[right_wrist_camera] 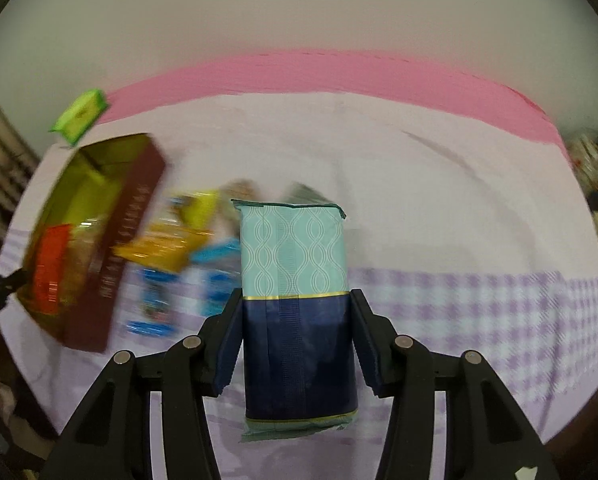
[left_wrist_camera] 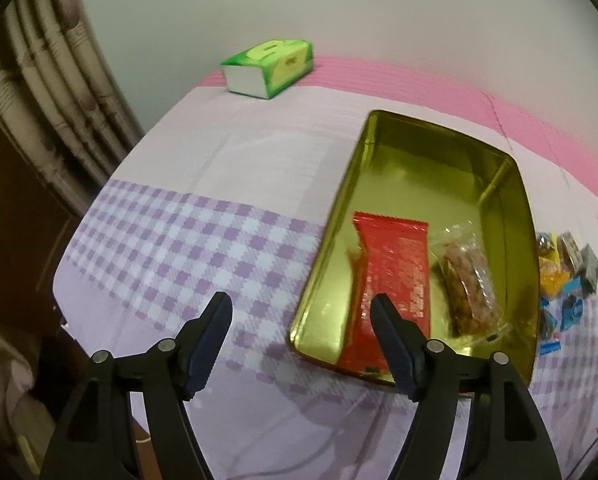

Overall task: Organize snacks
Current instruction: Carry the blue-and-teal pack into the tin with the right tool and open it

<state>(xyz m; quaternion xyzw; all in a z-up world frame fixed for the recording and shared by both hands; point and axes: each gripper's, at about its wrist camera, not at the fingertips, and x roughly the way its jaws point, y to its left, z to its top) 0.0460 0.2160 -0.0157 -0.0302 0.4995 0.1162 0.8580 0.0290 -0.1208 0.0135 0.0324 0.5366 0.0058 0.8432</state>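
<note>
Left wrist: tongs (left_wrist_camera: 301,306) spread empty beside tin (left_wrist_camera: 339,216) rim (right tongs (right_wrist_camera: 295,308) clamp packet (right_wrist_camera: 295,304))

No legible text is found; gold characters are seen along the maroon side of the tin (right_wrist_camera: 127,248), blurred beyond reading; print on the green tissue pack (left_wrist_camera: 271,66) is likewise unreadable.

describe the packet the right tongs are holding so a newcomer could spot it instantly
Start at the gold tin on the checked cloth; loose snacks lie beside it. The packet is clamped in the right tongs. Only it is half pale teal, half navy, split by a gold band.
</note>
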